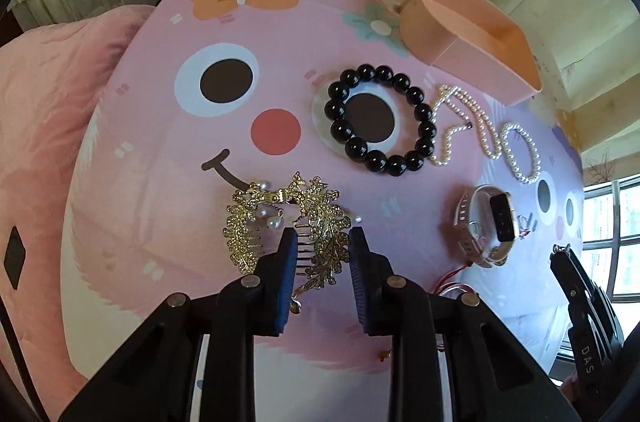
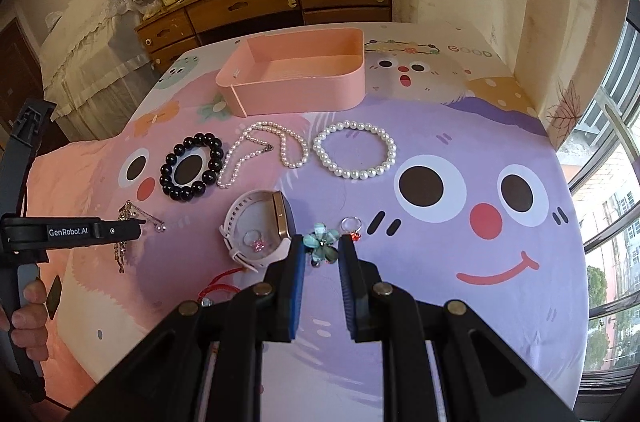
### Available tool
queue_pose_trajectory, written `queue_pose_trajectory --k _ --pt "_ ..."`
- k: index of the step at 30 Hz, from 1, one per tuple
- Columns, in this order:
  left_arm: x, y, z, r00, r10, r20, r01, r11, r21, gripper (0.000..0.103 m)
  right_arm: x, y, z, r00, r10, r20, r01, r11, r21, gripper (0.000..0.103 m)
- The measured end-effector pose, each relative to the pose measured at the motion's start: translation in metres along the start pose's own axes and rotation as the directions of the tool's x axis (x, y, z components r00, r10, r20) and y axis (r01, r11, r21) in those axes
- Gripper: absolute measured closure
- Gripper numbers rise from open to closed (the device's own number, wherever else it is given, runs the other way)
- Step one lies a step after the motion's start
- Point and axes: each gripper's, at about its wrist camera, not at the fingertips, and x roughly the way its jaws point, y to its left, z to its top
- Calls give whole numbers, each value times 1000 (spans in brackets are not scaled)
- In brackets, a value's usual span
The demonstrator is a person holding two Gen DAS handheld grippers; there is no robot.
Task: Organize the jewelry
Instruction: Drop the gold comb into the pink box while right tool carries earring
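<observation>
My left gripper (image 1: 320, 234) is shut on a gold leaf-shaped hair comb (image 1: 324, 210) with small pearls, just above the cartoon bedspread. The right wrist view shows the comb (image 2: 122, 250) hanging from that gripper (image 2: 140, 222). My right gripper (image 2: 320, 242) is shut on a teal flower-shaped piece (image 2: 322, 240); it shows in the left wrist view at the right edge (image 1: 562, 252). An open pink box (image 2: 296, 90) stands at the back. In front of it lie a black bead bracelet (image 2: 176, 154), a pearl necklace (image 2: 240, 162) and a pearl bracelet (image 2: 320, 150).
A white-strapped watch (image 2: 280, 218) lies on its side with a pink-stone ring (image 2: 258, 242) inside its loop. A red-stone ring (image 2: 354, 228) and a red cord (image 2: 224, 280) lie nearby. Wooden drawers (image 2: 248, 6) stand behind, a window (image 2: 616, 182) at right.
</observation>
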Motion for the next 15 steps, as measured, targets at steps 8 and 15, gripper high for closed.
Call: queue_pose_trajectory --k 8,15 --pt "-49 -6 14 998 26 58 -28 999 43 80 -18 -3 19 999 7 51 -7 1000 -9 87" --pt "-96 -29 59 989 -61 131 52 996 72 80 -45 3 65 987 -41 157 57 994 -98 86"
